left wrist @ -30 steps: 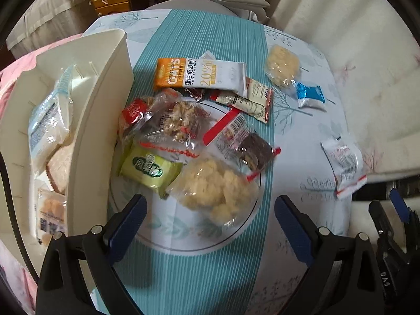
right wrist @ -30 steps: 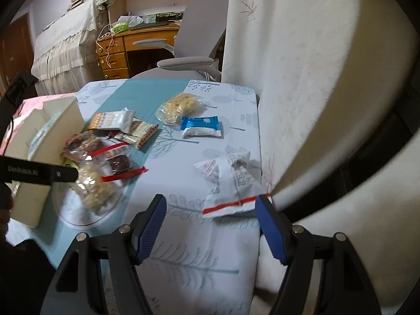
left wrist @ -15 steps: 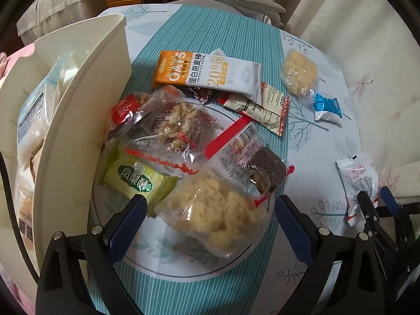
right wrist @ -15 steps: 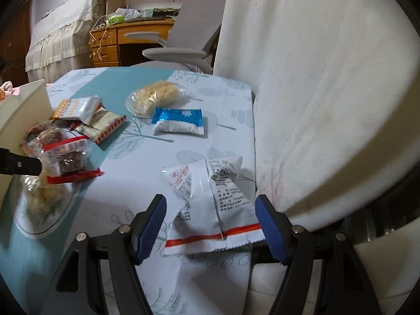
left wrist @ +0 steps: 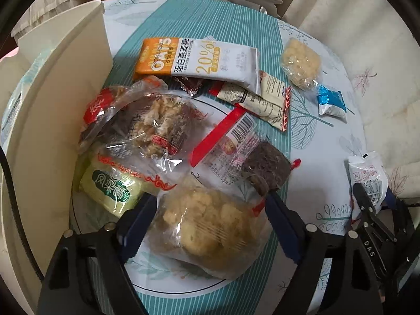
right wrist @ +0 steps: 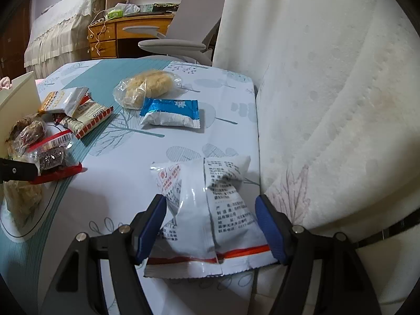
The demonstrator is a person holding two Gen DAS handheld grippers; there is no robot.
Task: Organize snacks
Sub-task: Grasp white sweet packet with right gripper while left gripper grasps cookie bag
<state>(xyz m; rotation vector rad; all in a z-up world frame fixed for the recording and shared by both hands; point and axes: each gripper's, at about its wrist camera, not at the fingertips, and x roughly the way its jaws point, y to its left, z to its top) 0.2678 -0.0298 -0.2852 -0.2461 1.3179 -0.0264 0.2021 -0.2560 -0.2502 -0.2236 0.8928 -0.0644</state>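
Left wrist view: the left gripper (left wrist: 210,219) points down at a white plate (left wrist: 183,281) piled with snacks. Its jaws have just been closing around a clear bag of pale crumbly pastry (left wrist: 210,225) at the near edge of the plate; the blue pads sit at the bag's two sides, and I cannot tell whether they press it yet. Behind that bag lie a green packet with Chinese lettering (left wrist: 110,186), a clear bag of nut clusters (left wrist: 157,126) and a red-striped clear wrapper with a barcode (left wrist: 236,141). Beyond the plate, on the teal runner, lies a bar printed "OATS" and "20%" (left wrist: 199,60). A cream storage bin (left wrist: 60,92) stands on the left.

Right wrist view: the right gripper (right wrist: 210,225) straddles a white pouch with a red stripe and small Chinese print (right wrist: 207,210), near the table's right edge. The left pad is touching the pouch while the right one stands just clear, so the jaws are apart and not clamping. Farther off lie a blue-and-white packet (right wrist: 170,114) and a red-edged wrapper reading "LIPO" (right wrist: 92,119).
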